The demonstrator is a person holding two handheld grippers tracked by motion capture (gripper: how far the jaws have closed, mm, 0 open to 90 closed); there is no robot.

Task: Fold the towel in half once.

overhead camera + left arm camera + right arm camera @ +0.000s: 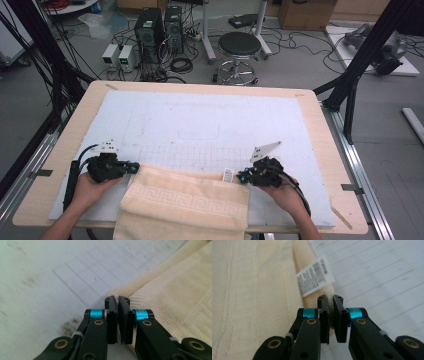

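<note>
Jaws of left gripper (118, 298) and right gripper (330, 298) pinched on far corners of cream towel (187, 200), flat on tabletop (320, 130).

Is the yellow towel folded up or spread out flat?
Folded. The towel lies doubled on the table, a thick rounded fold along its far edge, and each tool, left and right, pinches a far corner.

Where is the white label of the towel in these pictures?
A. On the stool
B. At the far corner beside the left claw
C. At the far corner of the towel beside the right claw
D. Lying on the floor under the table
C. The label sticks out from the edge of the towel just beyond the right claw, which pinches that corner.
</note>
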